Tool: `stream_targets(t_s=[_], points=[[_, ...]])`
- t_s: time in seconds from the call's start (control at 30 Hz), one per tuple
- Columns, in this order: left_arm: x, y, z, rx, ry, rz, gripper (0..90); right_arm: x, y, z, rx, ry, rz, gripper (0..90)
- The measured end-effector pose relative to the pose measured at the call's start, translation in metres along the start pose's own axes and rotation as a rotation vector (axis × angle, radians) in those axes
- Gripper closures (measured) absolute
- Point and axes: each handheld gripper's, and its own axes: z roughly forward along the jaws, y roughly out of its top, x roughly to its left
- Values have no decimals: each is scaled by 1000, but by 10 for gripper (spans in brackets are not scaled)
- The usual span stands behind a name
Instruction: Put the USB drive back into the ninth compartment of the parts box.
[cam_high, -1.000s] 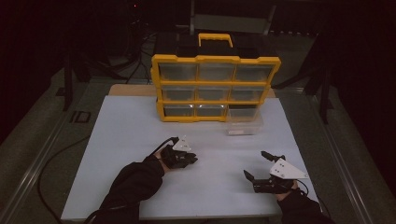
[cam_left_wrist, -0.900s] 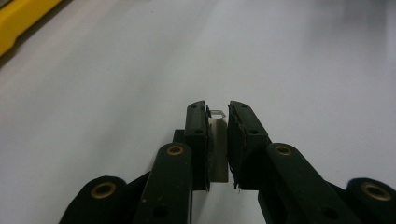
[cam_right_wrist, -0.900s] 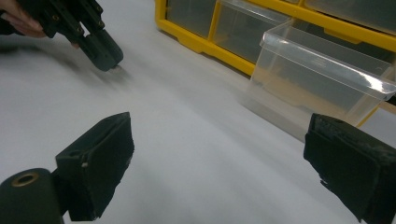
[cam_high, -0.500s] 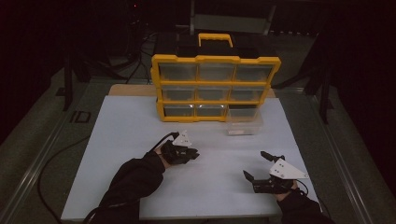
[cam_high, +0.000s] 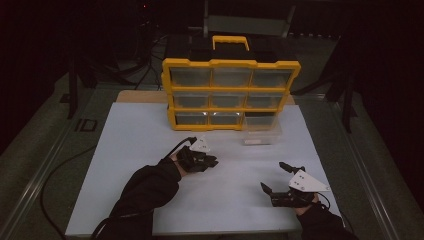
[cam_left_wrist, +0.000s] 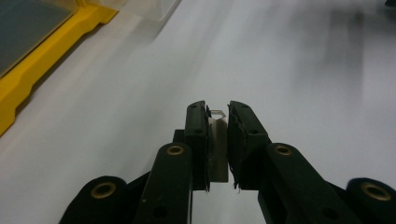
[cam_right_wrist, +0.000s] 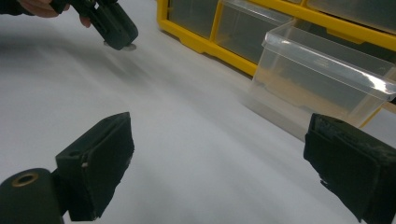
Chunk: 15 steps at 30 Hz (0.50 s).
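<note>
The left gripper (cam_left_wrist: 217, 122) pinches a thin metal piece (cam_left_wrist: 218, 144) by its edges, which could slip out before reaching the clear drawer (cam_high: 262, 134), while the right gripper's (cam_right_wrist: 219, 168) fingers gape empty

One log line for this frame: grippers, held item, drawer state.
left gripper: shut on small metal piece | right gripper: open, holding nothing | clear drawer: out on table before yellow organizer

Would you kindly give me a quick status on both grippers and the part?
Left gripper shut on small metal piece, above the table. Right gripper open, empty. Clear drawer out on white table; nothing between.
</note>
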Motion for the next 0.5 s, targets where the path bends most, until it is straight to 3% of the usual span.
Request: stream_targets(t_s=[0.37, 0.5], points=[[0, 15, 4, -27, -41, -16, 785, 0, 0, 0, -4, 1, -4, 80], [-1, 21, 6, -18, -35, -2, 785, 0, 0, 0, -1, 0, -6, 80]])
